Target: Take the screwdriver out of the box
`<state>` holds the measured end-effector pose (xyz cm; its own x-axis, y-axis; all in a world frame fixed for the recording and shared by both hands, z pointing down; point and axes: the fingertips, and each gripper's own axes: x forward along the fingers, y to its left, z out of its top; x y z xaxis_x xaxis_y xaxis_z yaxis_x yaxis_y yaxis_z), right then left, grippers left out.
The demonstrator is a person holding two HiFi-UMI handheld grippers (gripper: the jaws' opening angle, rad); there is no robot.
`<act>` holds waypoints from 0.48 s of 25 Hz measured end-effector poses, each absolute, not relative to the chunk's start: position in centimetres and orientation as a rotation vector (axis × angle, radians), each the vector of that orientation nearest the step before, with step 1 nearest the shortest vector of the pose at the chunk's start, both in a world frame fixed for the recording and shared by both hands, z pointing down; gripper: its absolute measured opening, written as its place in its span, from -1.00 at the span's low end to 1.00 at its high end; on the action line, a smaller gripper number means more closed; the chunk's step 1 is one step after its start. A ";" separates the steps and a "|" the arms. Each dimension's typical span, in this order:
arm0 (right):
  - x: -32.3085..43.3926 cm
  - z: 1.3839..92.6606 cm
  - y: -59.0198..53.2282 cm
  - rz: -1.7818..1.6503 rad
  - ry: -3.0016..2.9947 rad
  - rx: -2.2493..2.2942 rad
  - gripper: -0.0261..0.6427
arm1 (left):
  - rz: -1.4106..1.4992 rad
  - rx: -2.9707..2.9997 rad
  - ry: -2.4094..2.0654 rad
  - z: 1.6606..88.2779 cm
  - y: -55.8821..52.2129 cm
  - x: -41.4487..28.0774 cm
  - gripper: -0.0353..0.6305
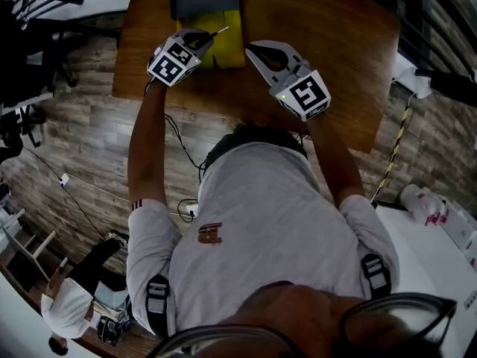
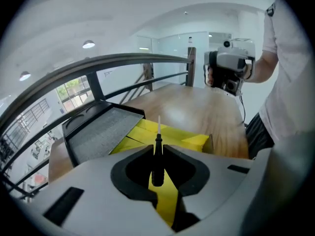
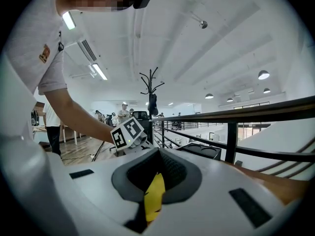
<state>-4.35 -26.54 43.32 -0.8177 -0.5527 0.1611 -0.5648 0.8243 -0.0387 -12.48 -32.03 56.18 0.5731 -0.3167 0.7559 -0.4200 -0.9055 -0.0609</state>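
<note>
A small screwdriver (image 2: pixel 157 171) with a black handle and a thin shaft stands upright between the jaws of my left gripper (image 2: pixel 157 147), which is shut on its handle. In the head view the left gripper (image 1: pixel 203 42) hovers over the left edge of the yellow box (image 1: pixel 227 47), and the screwdriver (image 1: pixel 218 33) points right across it. The yellow box (image 2: pixel 170 132) lies below with its dark, foam-lined lid (image 2: pixel 101 132) folded open. My right gripper (image 1: pixel 252 48) hangs just right of the box, jaws shut with nothing in them. Yellow box (image 3: pixel 154 195) shows through the slit behind the right gripper (image 3: pixel 157 151).
The box rests near the far middle of a wooden table (image 1: pixel 320 21); bare wood lies to its right. A dark railing (image 2: pixel 128 62) runs behind the table. A coat stand (image 3: pixel 150 90) and people stand far off. Cables trail on the plank floor (image 1: pixel 82 125).
</note>
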 end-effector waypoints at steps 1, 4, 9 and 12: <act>-4.4 43.3 -26.4 0.126 -2.864 0.877 -0.83 | 1.197 2.680 -0.668 55.5 -31.8 -12.5 -0.67; -4.7 43.1 -25.9 0.119 -2.873 0.862 -0.83 | 1.026 2.699 -0.782 53.2 -31.2 -12.7 -0.67; -5.7 42.0 -25.4 0.106 -2.901 0.838 -0.83 | 0.781 2.720 -0.941 49.6 -30.0 -13.4 -0.67; -6.3 41.3 -24.7 0.095 -2.919 0.822 -0.83 | 0.643 2.728 -1.021 47.4 -28.9 -13.6 -0.67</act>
